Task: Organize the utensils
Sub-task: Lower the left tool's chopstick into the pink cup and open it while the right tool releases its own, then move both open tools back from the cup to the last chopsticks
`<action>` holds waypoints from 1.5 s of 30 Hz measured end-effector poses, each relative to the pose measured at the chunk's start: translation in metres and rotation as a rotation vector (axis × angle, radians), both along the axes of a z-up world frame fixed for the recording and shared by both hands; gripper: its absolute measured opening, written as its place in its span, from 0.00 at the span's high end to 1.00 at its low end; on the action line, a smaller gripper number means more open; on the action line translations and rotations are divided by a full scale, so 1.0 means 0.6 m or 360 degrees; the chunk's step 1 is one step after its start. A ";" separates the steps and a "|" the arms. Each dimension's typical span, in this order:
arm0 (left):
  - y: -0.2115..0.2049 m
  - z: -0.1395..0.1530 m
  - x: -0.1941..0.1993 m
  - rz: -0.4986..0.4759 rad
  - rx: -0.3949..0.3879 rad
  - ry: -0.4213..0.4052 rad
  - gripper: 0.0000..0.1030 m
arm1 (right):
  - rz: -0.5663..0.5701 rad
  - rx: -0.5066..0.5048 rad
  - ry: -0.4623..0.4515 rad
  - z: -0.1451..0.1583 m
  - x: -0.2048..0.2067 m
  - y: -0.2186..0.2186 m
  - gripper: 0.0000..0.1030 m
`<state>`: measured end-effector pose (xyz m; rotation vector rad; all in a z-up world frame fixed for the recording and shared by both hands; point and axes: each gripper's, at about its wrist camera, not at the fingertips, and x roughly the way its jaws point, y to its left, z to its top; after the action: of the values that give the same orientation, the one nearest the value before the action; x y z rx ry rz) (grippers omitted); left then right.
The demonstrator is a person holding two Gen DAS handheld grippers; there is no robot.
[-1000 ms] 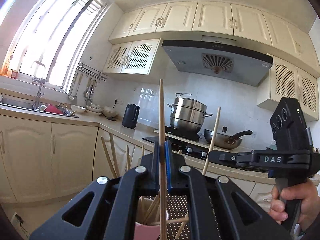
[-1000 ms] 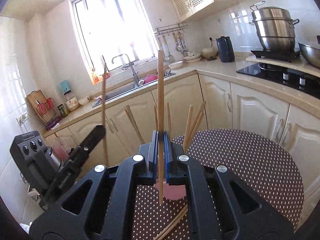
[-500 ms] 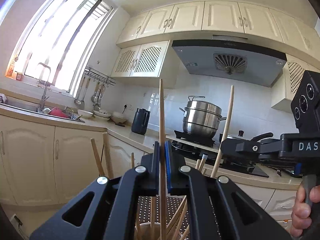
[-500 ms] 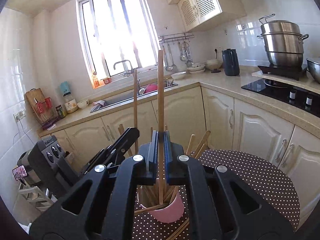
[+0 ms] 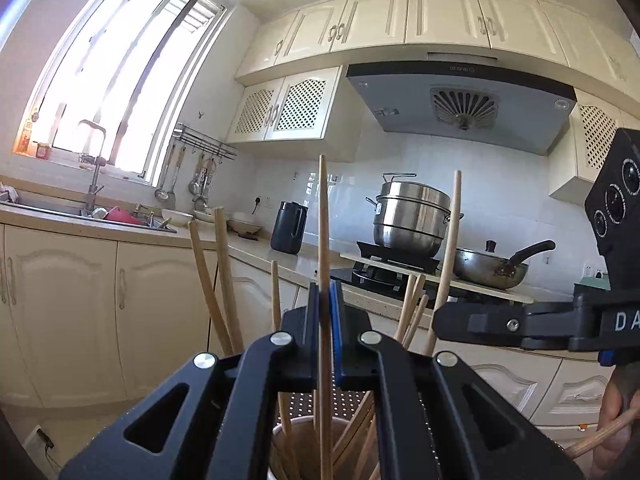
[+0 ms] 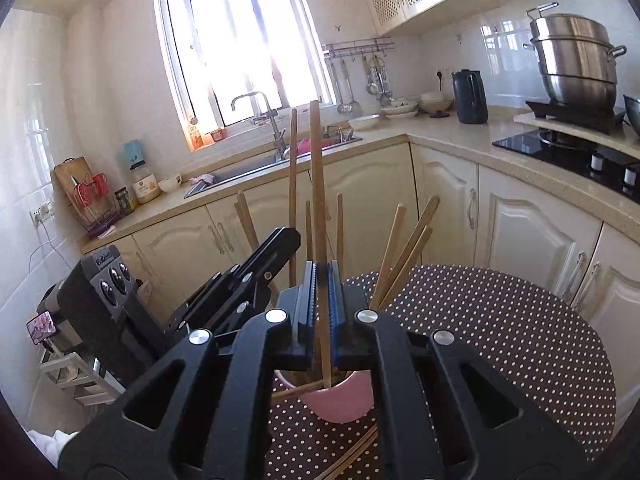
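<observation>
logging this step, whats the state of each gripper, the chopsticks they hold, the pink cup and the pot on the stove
left gripper: shut on a chopstick
right gripper: shut on a chopstick
left chopstick: upright, tip inside the cup
right chopstick: upright, tip inside the cup
pink cup: upright, holding several chopsticks
steamer pot: lid on

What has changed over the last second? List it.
Both grippers came down toward the pink cup: the left gripper and right gripper each lowered an upright chopstick into it, lower ends now inside. Both stay clamped; nothing released. The table is unchanged.
</observation>
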<state>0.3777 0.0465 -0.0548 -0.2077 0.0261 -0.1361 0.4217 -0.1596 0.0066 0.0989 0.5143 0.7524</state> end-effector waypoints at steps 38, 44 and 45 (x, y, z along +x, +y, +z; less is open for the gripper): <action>0.008 0.047 -0.208 0.0058 0.0242 0.0088 0.43 | -0.0188 0.0000 -0.0012 0.006 -0.126 0.009 0.62; -0.001 0.067 -0.252 0.0092 0.0298 0.0074 0.40 | -0.0215 0.0007 -0.0088 0.030 -0.181 -0.001 0.60; -0.003 0.070 -0.260 0.0098 0.0309 0.0073 0.40 | -0.0220 0.0010 -0.0101 0.033 -0.189 -0.004 0.59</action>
<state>0.2215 0.0447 -0.0130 -0.0176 0.0784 -0.0670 0.3082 -0.1619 0.0264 0.1149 0.4402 0.6201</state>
